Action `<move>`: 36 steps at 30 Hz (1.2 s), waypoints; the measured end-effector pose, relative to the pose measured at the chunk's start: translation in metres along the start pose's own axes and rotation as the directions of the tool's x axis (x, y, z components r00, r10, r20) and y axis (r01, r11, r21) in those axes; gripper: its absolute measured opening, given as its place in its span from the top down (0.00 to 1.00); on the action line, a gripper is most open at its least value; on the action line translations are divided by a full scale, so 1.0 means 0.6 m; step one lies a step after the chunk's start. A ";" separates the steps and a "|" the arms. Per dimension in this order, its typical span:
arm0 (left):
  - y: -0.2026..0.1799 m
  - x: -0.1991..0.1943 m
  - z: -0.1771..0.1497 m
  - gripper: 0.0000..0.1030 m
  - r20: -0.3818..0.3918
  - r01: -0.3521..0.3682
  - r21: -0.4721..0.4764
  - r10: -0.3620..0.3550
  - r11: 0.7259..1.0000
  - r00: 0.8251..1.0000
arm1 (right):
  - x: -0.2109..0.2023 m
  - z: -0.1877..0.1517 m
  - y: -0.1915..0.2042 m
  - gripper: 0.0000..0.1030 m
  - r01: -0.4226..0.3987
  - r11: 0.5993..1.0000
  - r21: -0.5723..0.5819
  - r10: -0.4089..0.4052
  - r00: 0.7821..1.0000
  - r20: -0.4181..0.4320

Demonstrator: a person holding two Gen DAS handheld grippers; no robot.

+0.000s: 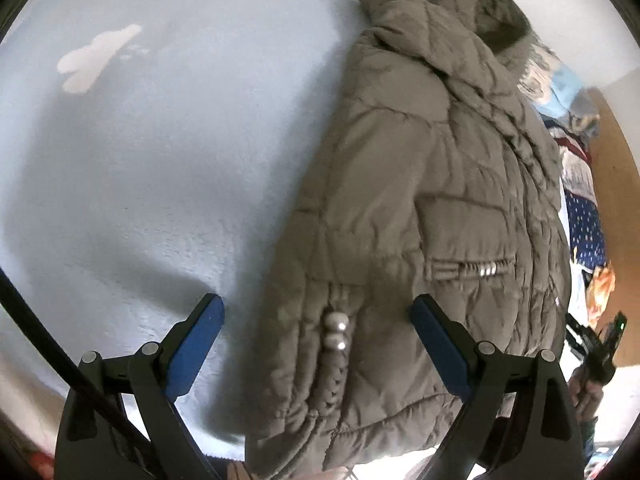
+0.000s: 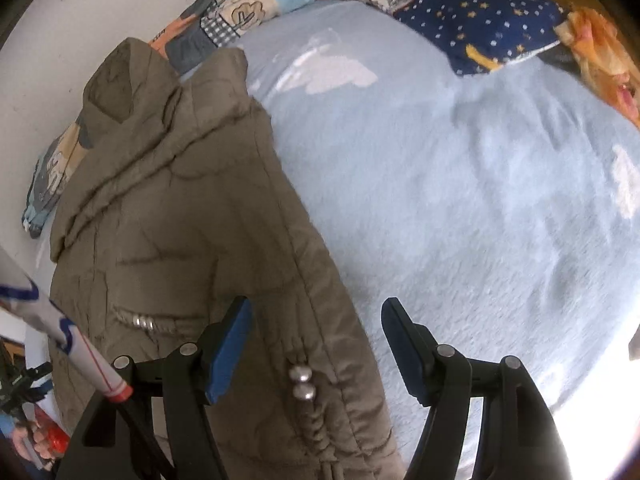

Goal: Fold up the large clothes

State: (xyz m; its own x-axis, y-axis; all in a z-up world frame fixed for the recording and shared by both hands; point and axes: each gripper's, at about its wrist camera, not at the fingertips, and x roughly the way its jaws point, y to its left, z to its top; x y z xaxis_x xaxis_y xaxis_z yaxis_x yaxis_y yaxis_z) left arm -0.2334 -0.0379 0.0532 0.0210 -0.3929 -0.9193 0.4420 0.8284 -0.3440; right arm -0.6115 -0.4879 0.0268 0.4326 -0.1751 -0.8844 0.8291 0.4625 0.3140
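A taupe quilted jacket [image 1: 420,160] with a fur-edged hood [image 1: 480,12] lies flat on a light blue bed cover [image 1: 160,140]. My left gripper [image 1: 318,314] hangs open over its lower edge; two silver snaps [image 1: 335,332] sit between the fingers, one finger above the cover, the other above the jacket. In the right wrist view the same jacket [image 2: 180,220] fills the left side. My right gripper [image 2: 316,308] is open, straddling the jacket's long edge near the snaps [image 2: 302,382]. Neither gripper's pads press on the fabric.
A navy starred pillow [image 2: 480,20], a patchwork quilt [image 2: 240,4] and an orange cloth [image 2: 600,52] lie at the bed's far end. A white wall [image 2: 60,20] runs behind the jacket. Bare blue cover [image 2: 440,200] spreads beside the jacket. A hand [image 2: 36,440] shows low left.
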 end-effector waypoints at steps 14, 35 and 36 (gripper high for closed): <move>-0.024 -0.018 -0.008 0.55 0.082 -0.134 0.095 0.127 0.986 0.989 | 0.003 -0.064 0.059 0.73 0.018 0.994 -0.105 -0.020 1.000 -0.009; -0.329 0.067 -0.012 0.24 0.334 -0.351 0.372 0.228 0.859 0.914 | -0.007 -0.073 0.303 0.39 0.101 0.878 -0.467 -0.004 0.979 0.205; -0.332 0.092 -0.013 0.24 0.286 -0.338 0.377 0.239 0.862 0.928 | 0.007 -0.077 0.313 0.39 0.110 0.868 -0.485 -0.020 0.982 0.186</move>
State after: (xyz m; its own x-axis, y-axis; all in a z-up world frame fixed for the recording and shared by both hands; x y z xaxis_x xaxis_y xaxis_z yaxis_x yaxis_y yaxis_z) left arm -0.3275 -0.2216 0.0694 0.3810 -0.2810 -0.8809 0.7124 0.6965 0.0859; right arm -0.4703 -0.3616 0.0659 0.4739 -0.3434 -0.8108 0.5953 0.8034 0.0076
